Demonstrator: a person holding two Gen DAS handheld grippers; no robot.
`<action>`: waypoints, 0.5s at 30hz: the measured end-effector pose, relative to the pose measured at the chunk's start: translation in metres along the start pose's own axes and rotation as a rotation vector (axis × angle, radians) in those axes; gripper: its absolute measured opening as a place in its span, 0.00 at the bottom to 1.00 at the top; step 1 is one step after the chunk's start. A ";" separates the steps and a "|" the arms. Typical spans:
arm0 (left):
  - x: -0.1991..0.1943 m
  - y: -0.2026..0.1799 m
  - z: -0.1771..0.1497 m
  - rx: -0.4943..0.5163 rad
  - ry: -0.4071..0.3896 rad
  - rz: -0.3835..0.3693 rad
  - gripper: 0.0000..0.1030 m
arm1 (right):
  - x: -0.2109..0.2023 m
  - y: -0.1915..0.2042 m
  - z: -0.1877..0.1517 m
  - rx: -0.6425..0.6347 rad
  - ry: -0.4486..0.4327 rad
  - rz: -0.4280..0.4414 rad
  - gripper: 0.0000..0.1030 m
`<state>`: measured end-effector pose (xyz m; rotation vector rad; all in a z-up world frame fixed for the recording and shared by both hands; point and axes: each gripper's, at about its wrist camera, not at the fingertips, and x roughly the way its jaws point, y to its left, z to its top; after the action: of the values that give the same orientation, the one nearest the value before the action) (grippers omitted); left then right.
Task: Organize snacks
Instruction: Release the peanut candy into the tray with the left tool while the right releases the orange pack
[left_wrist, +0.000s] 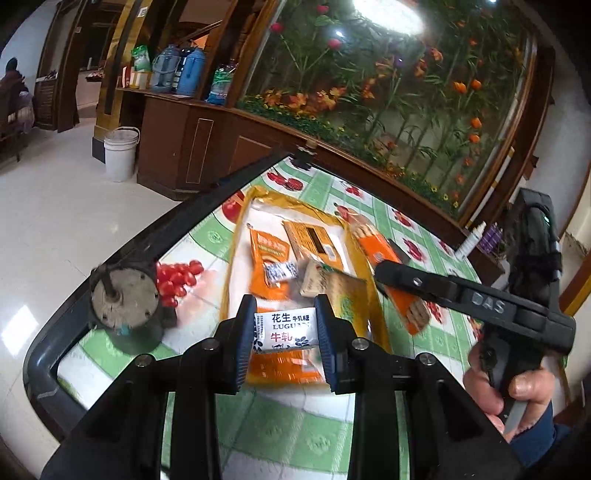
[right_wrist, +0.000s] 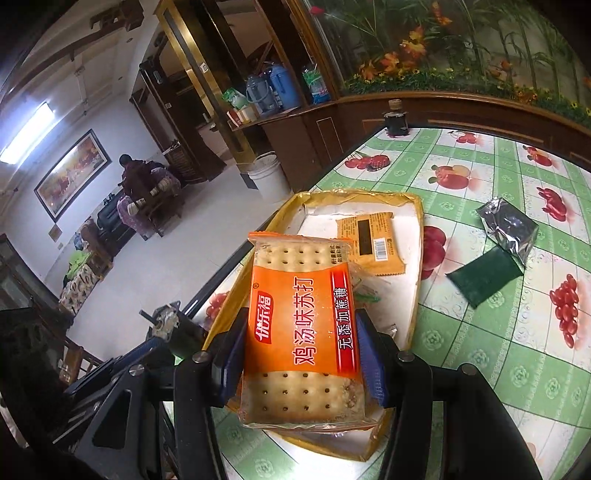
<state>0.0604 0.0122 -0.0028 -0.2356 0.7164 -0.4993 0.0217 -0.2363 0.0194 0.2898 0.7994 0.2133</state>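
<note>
A small white peanut nougat packet (left_wrist: 283, 331) is clamped between the fingers of the left gripper (left_wrist: 284, 332), above the near end of the shallow yellow tray (right_wrist: 415, 258) that lies by the worktop's (right_wrist: 480, 369) left edge. An orange soda cracker pack (right_wrist: 303, 332) is clamped by the right gripper (right_wrist: 301, 354) over the same tray, where an orange wrapper (right_wrist: 371, 240) already lies. The step in hand is judged to be carrying snacks to the tray; next, each should be lowered and released inside it.

wrist views, angled down; tray (left_wrist: 236, 236) shared
</note>
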 end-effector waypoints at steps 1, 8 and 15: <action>0.004 0.000 0.002 -0.002 0.002 0.005 0.28 | 0.001 0.000 0.003 0.000 -0.001 0.002 0.53; 0.042 -0.016 -0.001 0.030 0.064 0.001 0.28 | 0.027 -0.011 0.017 0.009 0.022 -0.052 0.53; 0.064 -0.033 -0.021 0.107 0.094 0.080 0.28 | 0.063 -0.024 0.027 0.012 0.064 -0.127 0.53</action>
<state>0.0754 -0.0502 -0.0426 -0.0836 0.7847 -0.4735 0.0859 -0.2451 -0.0135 0.2431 0.8797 0.0988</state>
